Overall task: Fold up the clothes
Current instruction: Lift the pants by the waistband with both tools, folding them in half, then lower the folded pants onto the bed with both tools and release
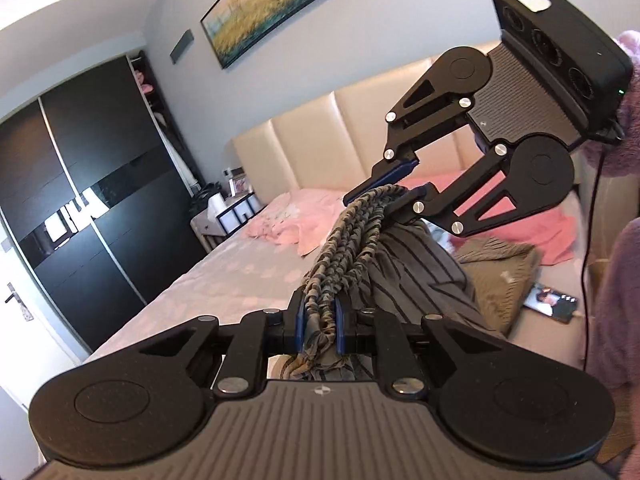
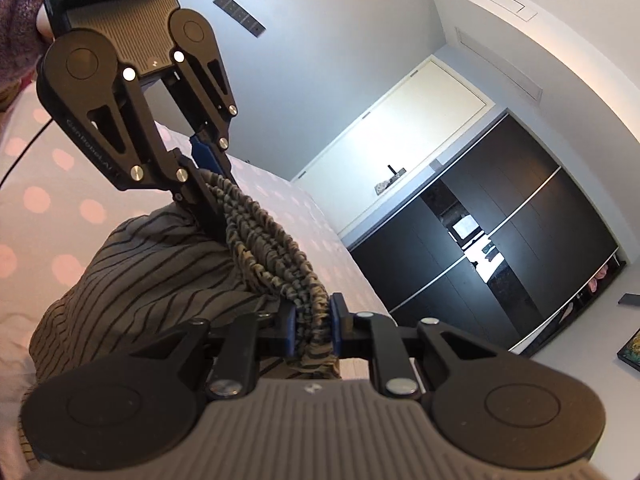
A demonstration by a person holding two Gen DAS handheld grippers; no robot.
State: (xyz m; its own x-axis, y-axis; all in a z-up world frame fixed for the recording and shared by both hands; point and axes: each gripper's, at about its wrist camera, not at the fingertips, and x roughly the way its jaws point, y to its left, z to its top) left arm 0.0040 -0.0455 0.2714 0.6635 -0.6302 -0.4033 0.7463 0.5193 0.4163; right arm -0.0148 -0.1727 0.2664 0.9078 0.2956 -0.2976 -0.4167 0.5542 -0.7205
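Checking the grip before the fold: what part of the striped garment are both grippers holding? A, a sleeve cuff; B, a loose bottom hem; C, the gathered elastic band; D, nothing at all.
C: the left gripper and the right gripper are each clamped on the gathered elastic band of the striped garment, which runs between them.

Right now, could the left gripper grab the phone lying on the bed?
Probably not yet. The left gripper is shut on the striped garment's waistband, which the right gripper pinches too. The phone lies bare on the bed, past the hanging cloth, so the way looks free only after letting go.
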